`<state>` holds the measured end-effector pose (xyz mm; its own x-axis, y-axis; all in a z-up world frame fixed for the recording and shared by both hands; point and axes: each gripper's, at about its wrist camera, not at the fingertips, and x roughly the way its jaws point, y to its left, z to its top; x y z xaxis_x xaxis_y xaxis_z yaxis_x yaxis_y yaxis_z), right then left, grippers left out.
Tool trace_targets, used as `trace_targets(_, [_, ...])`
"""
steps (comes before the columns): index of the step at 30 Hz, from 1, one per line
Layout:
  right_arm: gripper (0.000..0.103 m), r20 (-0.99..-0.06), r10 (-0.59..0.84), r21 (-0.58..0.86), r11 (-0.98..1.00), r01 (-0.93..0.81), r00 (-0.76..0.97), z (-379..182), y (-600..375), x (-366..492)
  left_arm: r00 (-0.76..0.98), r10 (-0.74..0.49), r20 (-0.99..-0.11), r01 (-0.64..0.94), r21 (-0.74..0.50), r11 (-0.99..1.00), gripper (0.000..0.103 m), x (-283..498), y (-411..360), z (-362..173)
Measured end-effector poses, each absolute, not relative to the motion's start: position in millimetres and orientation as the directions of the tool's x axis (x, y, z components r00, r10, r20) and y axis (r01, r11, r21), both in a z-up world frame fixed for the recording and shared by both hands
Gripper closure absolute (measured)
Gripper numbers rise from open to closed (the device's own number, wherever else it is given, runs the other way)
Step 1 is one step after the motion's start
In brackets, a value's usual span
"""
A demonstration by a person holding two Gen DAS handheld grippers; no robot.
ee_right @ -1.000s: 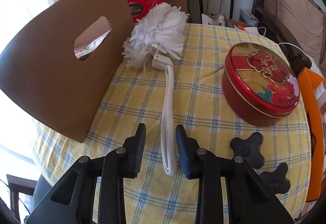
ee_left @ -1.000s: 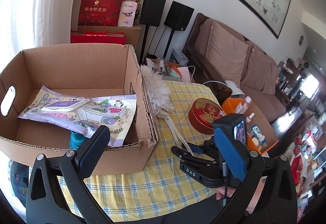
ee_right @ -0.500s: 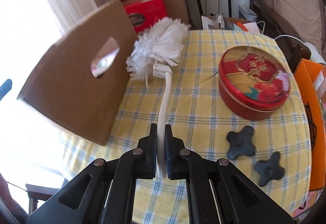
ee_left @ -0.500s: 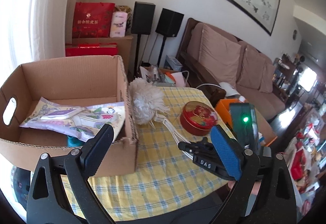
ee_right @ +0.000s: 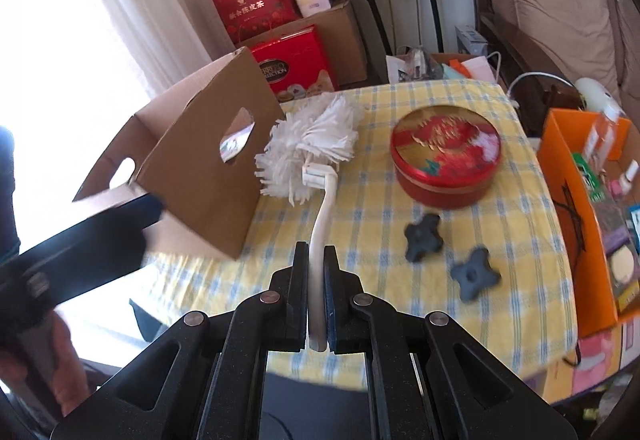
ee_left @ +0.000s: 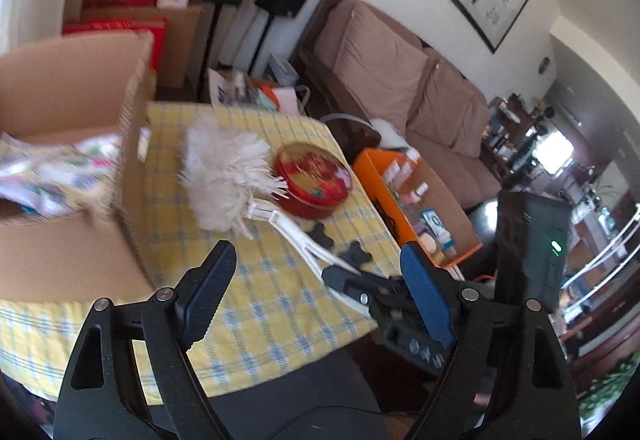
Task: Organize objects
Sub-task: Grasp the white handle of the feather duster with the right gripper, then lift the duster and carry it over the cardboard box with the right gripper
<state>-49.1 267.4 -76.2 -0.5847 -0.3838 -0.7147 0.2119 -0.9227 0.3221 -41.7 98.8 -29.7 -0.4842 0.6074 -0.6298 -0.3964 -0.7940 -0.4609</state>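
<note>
Cardboard box (ee_right: 208, 176), corrugated, open-topped, stood ahead and left of the right gripper (ee_right: 316, 304); printed packets lay inside. Yellow checked tablecloth (ee_right: 368, 216) lay under everything.

Red round tin (ee_right: 446, 156), glossy metal lid, sat ahead and right of the same tongs.

Duster (ee_right: 316, 156): right gripper was clenched on the white plastic handle near its free end; the fluffy white head pointed forward, just beside the box wall. Judged very light; handle stiff and smooth, may twist in the pads; head soft, compressible. Handle is the right hold.

Left gripper (ee_left: 316, 292) was released, empty, fingers wide apart, duster ahead of it.

Two small dark cross-shaped knobs (ee_right: 424, 236) lay right of the handle.
</note>
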Motion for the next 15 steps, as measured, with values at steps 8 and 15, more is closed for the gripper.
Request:
trace_targets(8, [0.097, -0.711, -0.397, 0.342, -0.916, 0.207, -0.581, -82.0, 278.7, -16.6, -0.376, 0.651, -0.659, -0.339, -0.556, -0.759, 0.02, -52.2, 122.2, -70.2])
trace_targets(15, [0.097, -0.704, -0.413, 0.355, -0.909, 0.219, -0.577, -86.2, 278.8, -5.2, -0.298, 0.681, -0.669, -0.267, -0.627, -0.732, 0.022, -61.6, 129.8, -100.0])
